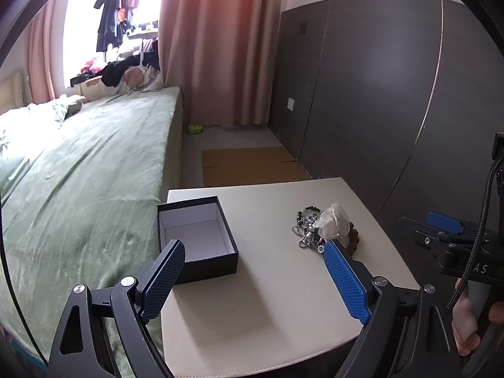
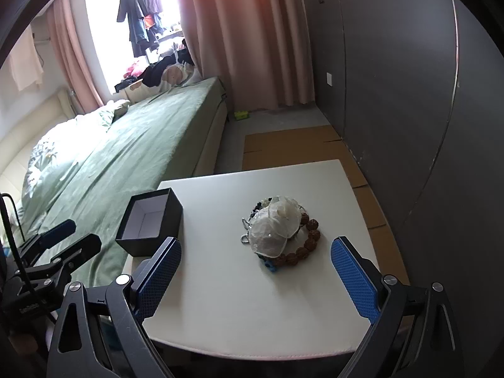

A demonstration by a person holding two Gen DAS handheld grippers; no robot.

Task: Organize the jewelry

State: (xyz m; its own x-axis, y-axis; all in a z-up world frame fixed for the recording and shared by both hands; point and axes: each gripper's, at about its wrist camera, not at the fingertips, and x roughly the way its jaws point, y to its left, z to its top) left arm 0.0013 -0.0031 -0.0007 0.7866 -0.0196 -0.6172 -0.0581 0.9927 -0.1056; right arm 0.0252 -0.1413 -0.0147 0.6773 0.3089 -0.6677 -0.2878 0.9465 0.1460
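One heap of jewelry (image 2: pixel 277 233) sits on the white table (image 2: pixel 239 296), toward its far right part. On top lie two pale, translucent shell-like discs (image 2: pixel 277 230), overlapping. A bracelet of brown knobbly beads (image 2: pixel 310 239) curls out at the heap's 4 o'clock, silvery chain (image 2: pixel 247 230) spills at 9 o'clock, and something small and blue (image 2: pixel 270 267) pokes out at 6 o'clock. How many separate chains are tangled in there, I can't say from here.

One black box (image 1: pixel 197 239), lid off, pale lining showing, stands upright at the table's left edge, well apart from the heap and at its 9 o'clock. Its long axis runs from the near side away toward the curtain, and it is empty.

Left gripper (image 1: pixel 252 280) hangs over the table with jaws released wide, nothing between them. Right gripper (image 2: pixel 256 280) likewise spread wide, the heap just beyond its fingertips and untouched.
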